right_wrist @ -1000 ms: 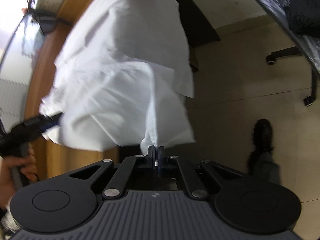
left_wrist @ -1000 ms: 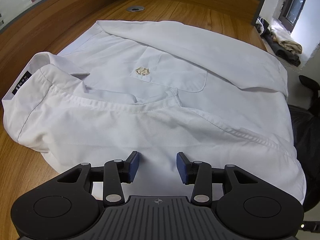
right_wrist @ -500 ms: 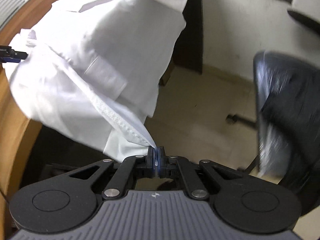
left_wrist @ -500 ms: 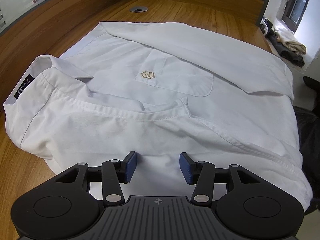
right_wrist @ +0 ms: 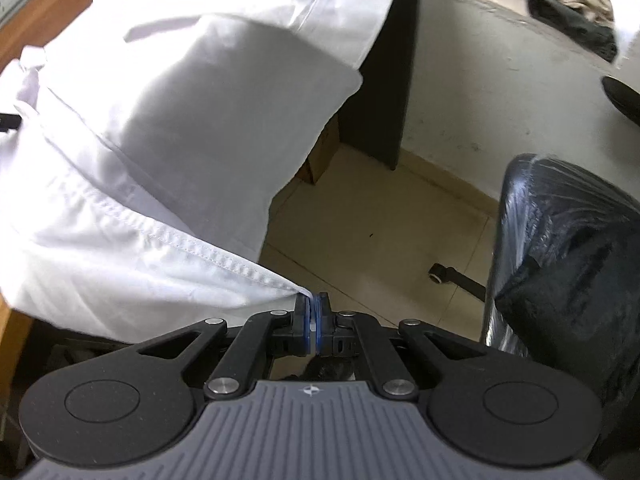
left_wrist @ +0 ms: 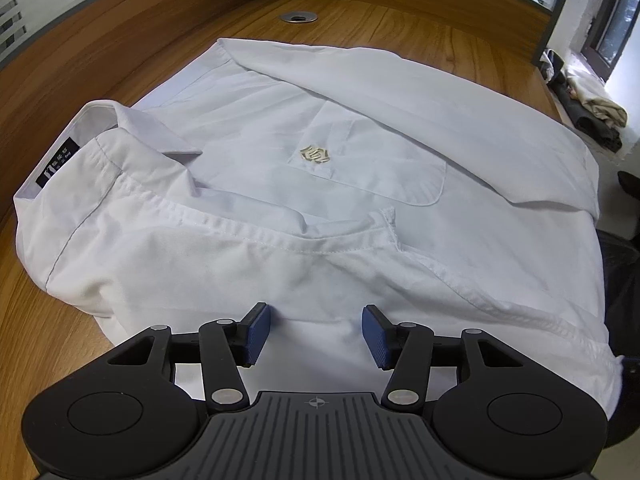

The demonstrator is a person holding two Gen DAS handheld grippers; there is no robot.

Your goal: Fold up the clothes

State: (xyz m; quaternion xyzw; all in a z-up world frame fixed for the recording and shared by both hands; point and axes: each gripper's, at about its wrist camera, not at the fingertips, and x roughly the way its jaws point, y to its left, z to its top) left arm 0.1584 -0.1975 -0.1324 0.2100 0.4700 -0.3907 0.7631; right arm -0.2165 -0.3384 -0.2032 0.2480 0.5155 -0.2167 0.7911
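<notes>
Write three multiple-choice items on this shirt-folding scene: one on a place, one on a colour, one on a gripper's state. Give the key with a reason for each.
1. Where does the gold emblem sit on the white shirt?
A. on the collar
B. on the chest pocket
C. on a cuff

2. What colour are the left gripper's finger pads?
A. blue
B. red
C. yellow

3. What state is the right gripper in?
A. wide open over the floor
B. shut on nothing
C. shut on the shirt's edge

Key: 1 B, the emblem lies within the stitched pocket outline. 2 A, both pads show blue in the left wrist view. 3 C, its pads are pressed together with a white hem corner pinched between them.
</notes>
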